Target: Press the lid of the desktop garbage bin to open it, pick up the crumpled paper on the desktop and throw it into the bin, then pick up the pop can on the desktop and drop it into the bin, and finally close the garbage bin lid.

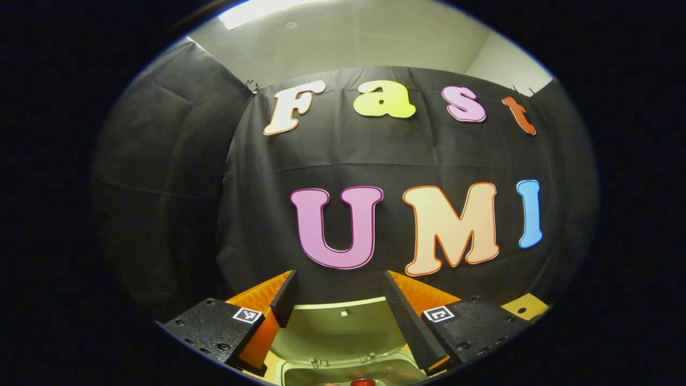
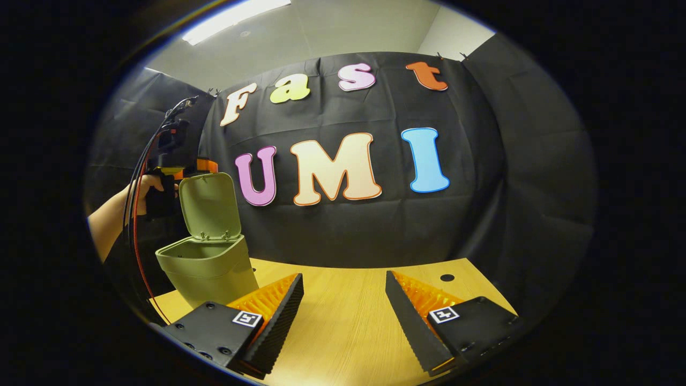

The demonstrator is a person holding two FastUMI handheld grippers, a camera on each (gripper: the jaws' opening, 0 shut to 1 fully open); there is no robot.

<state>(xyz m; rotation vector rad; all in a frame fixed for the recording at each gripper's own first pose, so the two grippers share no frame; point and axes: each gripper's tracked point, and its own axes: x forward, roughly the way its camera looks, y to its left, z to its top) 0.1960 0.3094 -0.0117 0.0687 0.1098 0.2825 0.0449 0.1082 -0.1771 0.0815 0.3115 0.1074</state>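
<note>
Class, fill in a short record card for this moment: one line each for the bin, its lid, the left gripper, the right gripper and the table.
bin: green garbage bin standing on the table's left part
lid: lid raised, upright behind the bin's open mouth
left gripper: left gripper open above the open bin, holding nothing; a hand holds it behind the lid
right gripper: right gripper open, empty, over bare table
table: wooden table; a red item shows inside the bin
</note>
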